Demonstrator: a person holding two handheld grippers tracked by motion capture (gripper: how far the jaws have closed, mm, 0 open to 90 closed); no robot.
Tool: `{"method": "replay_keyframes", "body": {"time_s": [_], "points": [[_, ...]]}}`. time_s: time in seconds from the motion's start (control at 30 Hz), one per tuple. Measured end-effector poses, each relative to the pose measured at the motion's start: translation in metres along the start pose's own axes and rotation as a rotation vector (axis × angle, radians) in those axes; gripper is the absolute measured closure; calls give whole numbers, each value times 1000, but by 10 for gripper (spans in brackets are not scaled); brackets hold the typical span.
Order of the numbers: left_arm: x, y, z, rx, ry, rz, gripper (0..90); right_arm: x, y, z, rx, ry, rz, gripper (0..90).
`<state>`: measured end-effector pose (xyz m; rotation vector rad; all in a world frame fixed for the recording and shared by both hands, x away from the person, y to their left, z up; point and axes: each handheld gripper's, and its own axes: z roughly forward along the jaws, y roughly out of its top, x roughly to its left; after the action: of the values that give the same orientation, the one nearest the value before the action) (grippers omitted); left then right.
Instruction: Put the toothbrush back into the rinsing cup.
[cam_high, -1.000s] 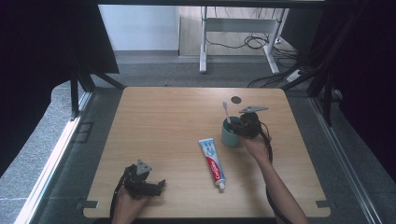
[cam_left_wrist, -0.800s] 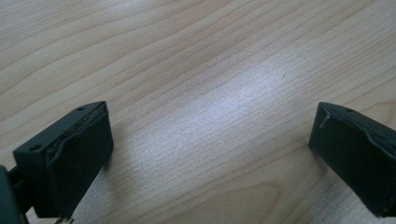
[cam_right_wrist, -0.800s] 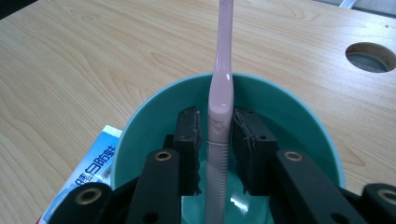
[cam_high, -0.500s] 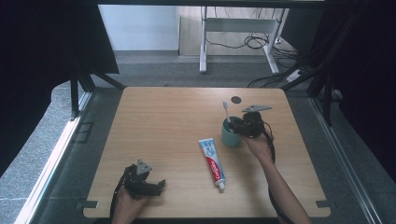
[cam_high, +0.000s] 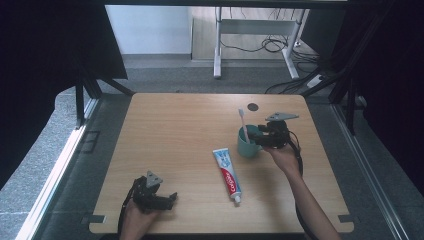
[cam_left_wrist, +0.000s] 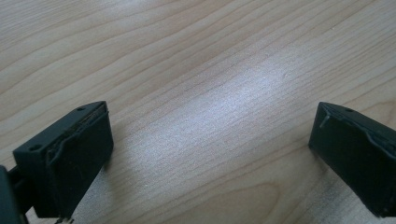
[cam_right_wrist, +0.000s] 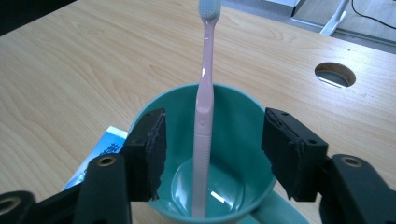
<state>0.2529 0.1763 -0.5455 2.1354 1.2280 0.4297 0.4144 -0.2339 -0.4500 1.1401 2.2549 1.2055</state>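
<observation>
A teal cup (cam_high: 247, 144) stands right of the table's middle, with a pink toothbrush (cam_high: 243, 124) upright in it, head up. My right gripper (cam_high: 264, 134) hovers at the cup's right rim. In the right gripper view its jaws (cam_right_wrist: 212, 135) have just been opening. The toothbrush (cam_right_wrist: 204, 107) stands free between them, touched by neither pad, over the cup (cam_right_wrist: 233, 140). A toothpaste tube (cam_high: 227, 172) lies flat in front of the cup. My left gripper (cam_high: 167, 198) rests at the near left, open over bare wood (cam_left_wrist: 210, 135).
A round cable hole (cam_high: 253, 106) sits in the wooden table (cam_high: 170, 130) behind the cup. The table's right edge runs close to the right hand. A desk frame and cables stand on the floor beyond the far edge.
The right gripper's jaws have parted and let go of the toothbrush, which stays standing in the cup. The right hand has drawn slightly back to the right. The left gripper has not moved.
</observation>
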Motion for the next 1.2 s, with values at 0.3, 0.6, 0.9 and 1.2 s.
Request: {"method": "replay_keyframes", "body": {"time_s": [0.3,0.6,0.9,1.2], "points": [[0,0,0,-2,0,-1,0,3,-6,-19,-19,5,-33,288],[0,0,0,-1,-1,-1,0,4,-25,-32,8,2,-49,158],[0,0,0,-3,0,-2,0,7,-46,-48,-8,5,-51,114],[0,0,0,-3,1,0,0,8,-68,-58,-16,-5,-37,64]]}}
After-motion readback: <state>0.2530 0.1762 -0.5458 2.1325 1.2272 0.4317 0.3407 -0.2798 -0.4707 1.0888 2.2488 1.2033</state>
